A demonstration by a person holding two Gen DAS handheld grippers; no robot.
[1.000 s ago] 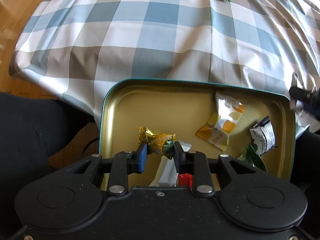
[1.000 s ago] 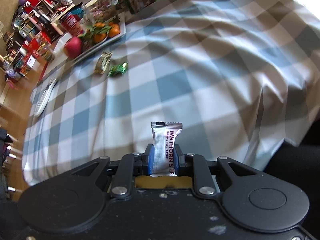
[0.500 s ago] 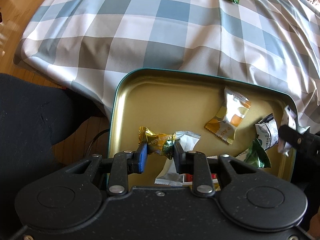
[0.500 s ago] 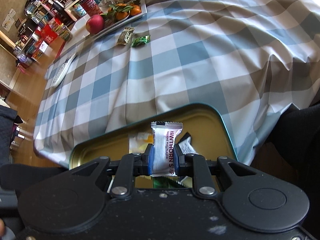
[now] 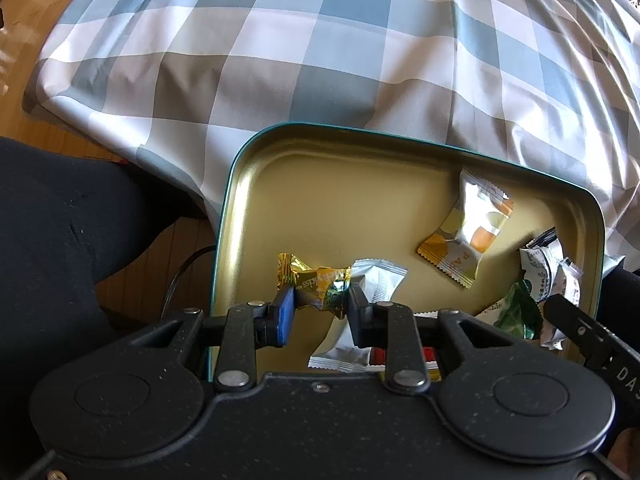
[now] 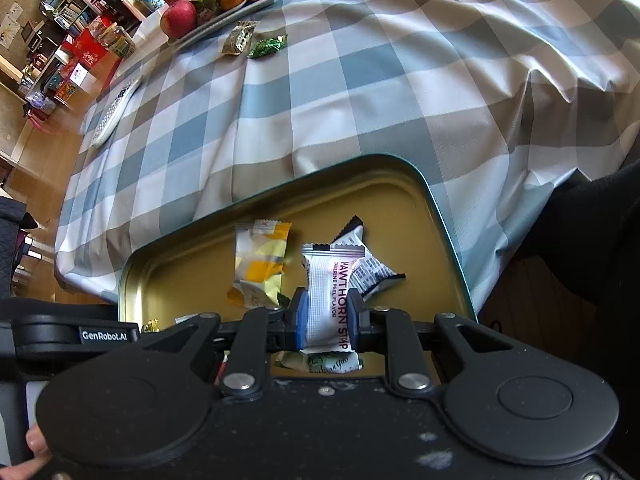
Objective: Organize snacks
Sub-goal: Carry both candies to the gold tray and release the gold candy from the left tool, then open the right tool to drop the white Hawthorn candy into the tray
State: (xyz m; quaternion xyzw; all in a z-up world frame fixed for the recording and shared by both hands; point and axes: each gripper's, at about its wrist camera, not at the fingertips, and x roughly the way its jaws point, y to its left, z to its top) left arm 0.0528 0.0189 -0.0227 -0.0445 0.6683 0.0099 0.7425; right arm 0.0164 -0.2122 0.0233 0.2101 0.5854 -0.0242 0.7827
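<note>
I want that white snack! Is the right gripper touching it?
Touching. The right wrist view shows the right gripper with both fingers pressed against the sides of the white snack, holding it upright over the tin.

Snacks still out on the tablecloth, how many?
2: a gold-wrapped snack and a green-wrapped candy, side by side near the fruit tray. More may lie outside the views.

The right claw (image 6: 327, 314) pinches a white hawthorn strip packet (image 6: 329, 292) upright over the gold tin (image 6: 404, 196). At ten o'clock lies a yellow candy (image 6: 258, 266); at one o'clock, a black-and-white wrapper (image 6: 370, 268).
</note>
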